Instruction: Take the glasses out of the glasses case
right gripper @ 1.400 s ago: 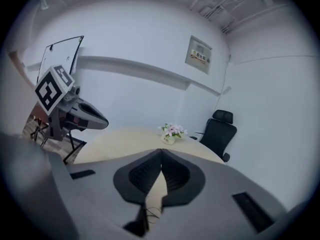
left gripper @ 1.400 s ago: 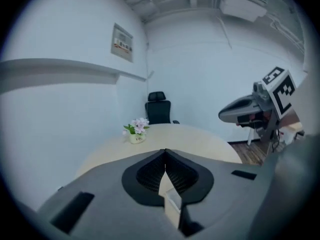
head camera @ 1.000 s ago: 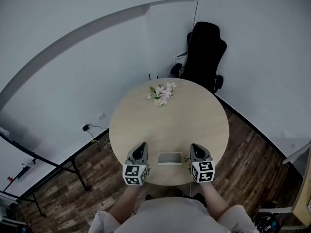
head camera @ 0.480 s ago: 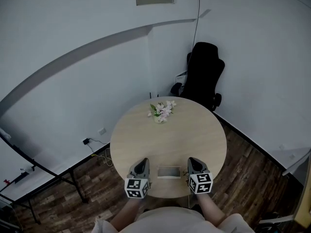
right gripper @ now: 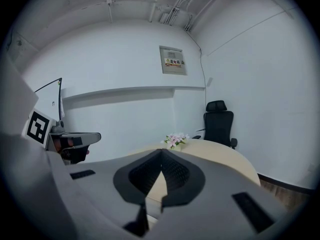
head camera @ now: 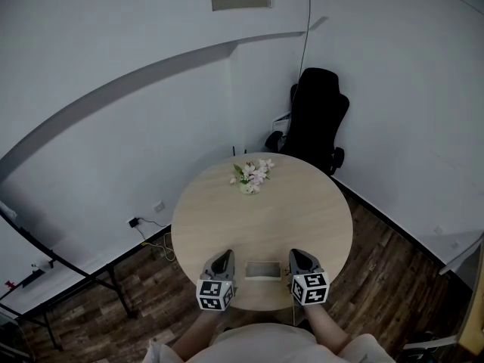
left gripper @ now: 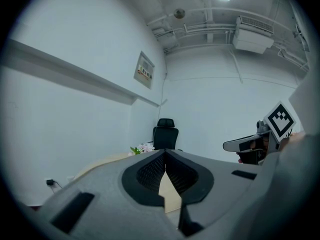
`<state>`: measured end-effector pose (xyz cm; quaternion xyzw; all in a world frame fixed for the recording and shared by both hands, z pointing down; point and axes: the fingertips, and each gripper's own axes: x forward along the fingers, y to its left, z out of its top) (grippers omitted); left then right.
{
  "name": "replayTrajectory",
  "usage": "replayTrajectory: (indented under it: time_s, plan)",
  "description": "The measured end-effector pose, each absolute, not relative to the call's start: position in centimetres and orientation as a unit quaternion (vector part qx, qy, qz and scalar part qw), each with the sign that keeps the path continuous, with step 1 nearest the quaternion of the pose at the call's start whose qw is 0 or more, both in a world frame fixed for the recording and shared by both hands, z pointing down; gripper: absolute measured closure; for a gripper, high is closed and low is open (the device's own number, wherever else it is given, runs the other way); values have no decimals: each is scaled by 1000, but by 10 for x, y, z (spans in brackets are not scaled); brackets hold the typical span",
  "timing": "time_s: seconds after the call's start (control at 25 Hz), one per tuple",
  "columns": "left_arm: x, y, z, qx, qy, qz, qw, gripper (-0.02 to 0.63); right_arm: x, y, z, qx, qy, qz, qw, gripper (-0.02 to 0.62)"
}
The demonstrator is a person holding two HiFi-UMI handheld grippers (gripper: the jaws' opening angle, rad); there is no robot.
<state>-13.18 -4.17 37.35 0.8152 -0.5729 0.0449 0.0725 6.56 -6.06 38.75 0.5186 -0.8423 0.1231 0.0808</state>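
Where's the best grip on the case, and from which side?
Likely a short end. The case lies flat near the table edge, long side across, with the left tool and right tool flanking its ends, so either can come in sideways. Both are shut; open first.

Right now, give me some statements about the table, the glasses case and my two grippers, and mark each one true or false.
1. The glasses case lies on the table between the left gripper and the right gripper. True.
2. The right gripper is clamped on the glasses case. False: its jaws are together on nothing, and the case lies beside it.
3. The flowers sit at the table's far side, toward the black chair. True.
4. The left gripper's jaws stand wide apart. False: they are together, with nothing between them.
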Motion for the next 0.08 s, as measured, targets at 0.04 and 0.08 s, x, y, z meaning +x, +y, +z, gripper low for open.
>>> replayTrajectory:
  time_s: [0.04, 0.08]
  plan:
    - [-132, -43, 373, 815, -573, 44, 73, 601, 65, -61, 388, 518, -843, 124, 82, 583]
    - [-132, -44, 373, 815, -573, 44, 73, 601, 65, -62, 389, 517, -843, 124, 83, 583]
